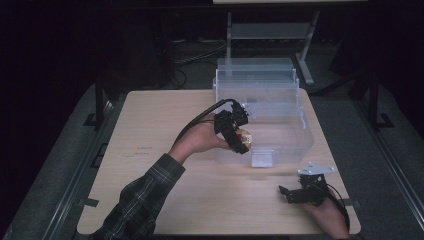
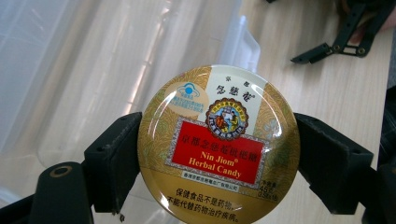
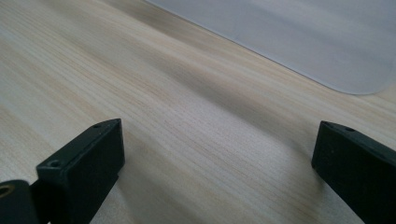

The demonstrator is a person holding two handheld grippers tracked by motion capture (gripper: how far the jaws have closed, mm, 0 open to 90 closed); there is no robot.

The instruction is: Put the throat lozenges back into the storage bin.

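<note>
Plaid sleeve (image 1: 142, 197); black grippers, trailing cables; grey three-cornered plate (image 1: 315, 169)

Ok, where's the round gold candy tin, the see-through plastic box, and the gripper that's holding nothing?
Round gold candy tin (image 2: 217, 144): left gripper view, on its red label.
See-through plastic box (image 1: 306, 131): high view, on its right wall.
Right gripper (image 3: 217, 154): right gripper view, between its open jaws, above the table.

High cam sits above my side, looking fwd and down on the whole worktop (image 1: 150, 200). Left claw (image 2: 219, 154) cam looks along its 2 jaws, very close on the candy tin (image 2: 218, 144), clear bin (image 2: 93, 60) behind. Right claw (image 3: 215, 158) cam skims low over the wood. High and left cams share tin, bin, right claw.
</note>
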